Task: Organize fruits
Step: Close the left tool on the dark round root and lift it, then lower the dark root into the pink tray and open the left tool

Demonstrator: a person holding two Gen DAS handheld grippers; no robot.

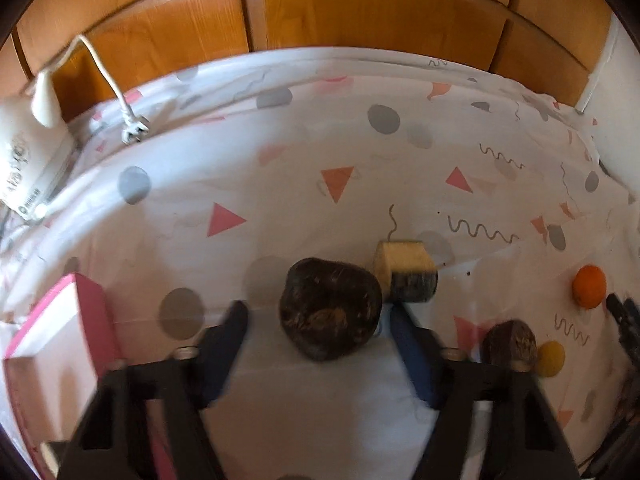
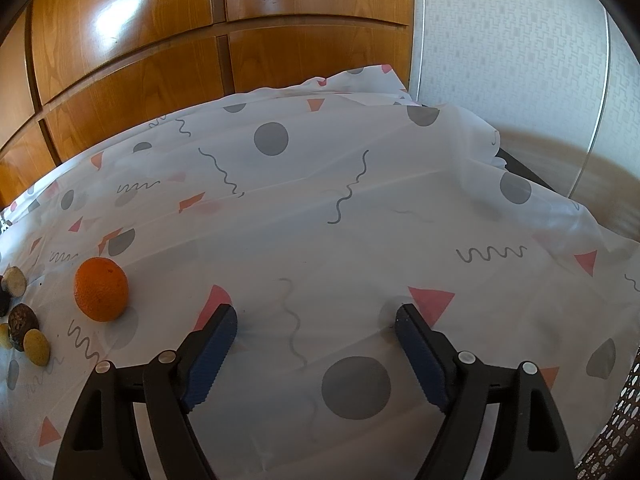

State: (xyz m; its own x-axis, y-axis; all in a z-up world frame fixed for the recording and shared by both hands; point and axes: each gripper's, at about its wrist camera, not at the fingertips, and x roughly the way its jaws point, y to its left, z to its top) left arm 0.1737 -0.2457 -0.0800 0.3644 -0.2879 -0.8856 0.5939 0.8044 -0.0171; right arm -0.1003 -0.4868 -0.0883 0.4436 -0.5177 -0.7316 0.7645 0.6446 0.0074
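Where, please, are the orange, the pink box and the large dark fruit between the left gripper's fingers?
orange (image 2: 101, 289), right wrist view, middle of its peel.
pink box (image 1: 93, 312), left wrist view, its pink side wall.
large dark fruit (image 1: 330, 314), left wrist view, centre of its rind.

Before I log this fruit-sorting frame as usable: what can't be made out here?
- Pink box, left wrist view: cut off by the edge and the left gripper, contents unseen.
- Dark fruit, left wrist view: motion blur; contact with the jaws unclear.
- Small fruits, right wrist view: tiny, partly cropped at the left edge.
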